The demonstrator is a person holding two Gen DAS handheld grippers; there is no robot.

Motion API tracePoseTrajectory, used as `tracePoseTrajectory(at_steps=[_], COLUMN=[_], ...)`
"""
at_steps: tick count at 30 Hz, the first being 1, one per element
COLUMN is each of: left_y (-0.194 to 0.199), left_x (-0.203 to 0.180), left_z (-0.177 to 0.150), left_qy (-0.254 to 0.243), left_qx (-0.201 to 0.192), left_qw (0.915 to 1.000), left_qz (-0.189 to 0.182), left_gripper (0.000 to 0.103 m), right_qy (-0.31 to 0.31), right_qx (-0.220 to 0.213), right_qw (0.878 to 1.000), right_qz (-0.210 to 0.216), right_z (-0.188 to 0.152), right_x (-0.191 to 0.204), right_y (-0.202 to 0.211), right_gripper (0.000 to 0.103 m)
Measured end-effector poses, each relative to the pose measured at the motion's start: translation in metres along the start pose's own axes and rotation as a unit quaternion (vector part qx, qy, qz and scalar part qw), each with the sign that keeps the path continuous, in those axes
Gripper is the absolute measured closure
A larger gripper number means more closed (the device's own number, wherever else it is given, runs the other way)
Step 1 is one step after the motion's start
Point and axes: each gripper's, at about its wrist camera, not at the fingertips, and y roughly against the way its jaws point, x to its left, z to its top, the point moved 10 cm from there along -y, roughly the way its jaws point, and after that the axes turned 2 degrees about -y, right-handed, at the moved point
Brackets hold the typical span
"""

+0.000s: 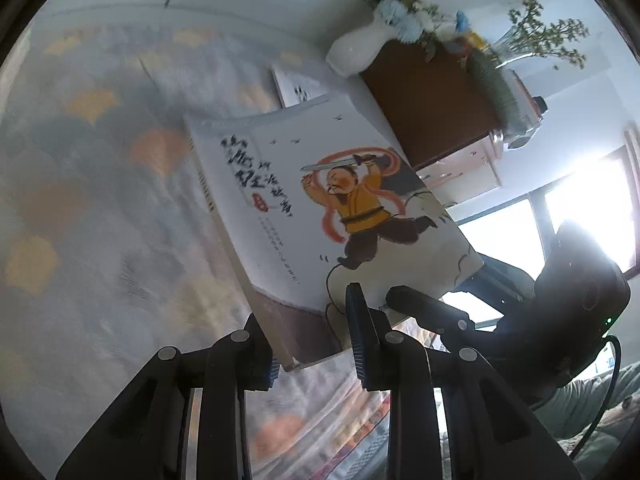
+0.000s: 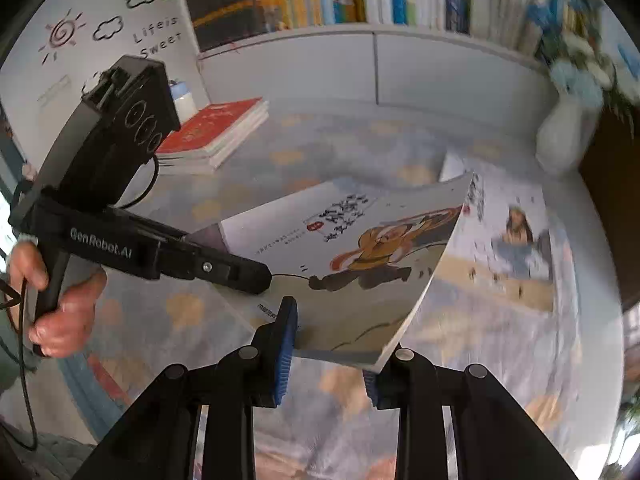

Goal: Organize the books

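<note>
My left tongs [image 1: 314, 344] and right tongs [image 2: 330, 354] both clamp the cartoon book [image 2: 352, 248], tilted above the bench [image 2: 320, 148].

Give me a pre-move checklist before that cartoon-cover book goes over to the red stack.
1. Left gripper clamped on cartoon-cover book: ok.
2. Right gripper clamped on the same book's near edge: ok.
3. Book lifted off the patterned tablecloth: ok.
4. Cover flat: not ok, it bows between the grippers.
5. Red book stack top free: ok.
6. Second book beneath stays clear: cannot tell.
</note>
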Motion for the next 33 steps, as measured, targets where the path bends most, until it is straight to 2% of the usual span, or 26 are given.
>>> tracePoseTrajectory(at_steps=[8, 11, 18, 22, 26, 33], left_y=[0.091, 0.141, 0.218, 0.239, 0.242, 0.230], left_x=[0.042, 0.066, 0.135, 0.176, 0.217, 0.273], left_z=[0.024, 0.035, 0.067, 0.079, 0.084, 0.079], left_qy=[0.001, -0.001, 0.007, 0.012, 0.032, 0.084], left_qx=[-0.083, -0.123, -0.188, -0.202, -0.205, -0.214], left_qw=[0.9965, 0.9916, 0.9792, 0.9747, 0.9727, 0.9671], left_qz=[0.013, 0.038, 0.076, 0.094, 0.104, 0.108], left_gripper=[0.078, 0.078, 0.078, 0.076, 0.076, 0.076], right_qy=[0.023, 0.047, 0.083, 0.094, 0.097, 0.083], right_qx=[-0.055, -0.081, -0.112, -0.116, -0.104, -0.050], right_qw=[0.998, 0.995, 0.988, 0.986, 0.986, 0.990], right_qz=[0.020, 0.030, 0.070, 0.078, 0.088, 0.103], right_z=[0.071, 0.106, 0.183, 0.214, 0.232, 0.234], right_x=[0.054, 0.086, 0.167, 0.203, 0.229, 0.233], right_y=[-0.004, -0.009, -0.050, -0.077, -0.112, -0.182], right_gripper=[0.075, 0.075, 0.073, 0.073, 0.073, 0.073])
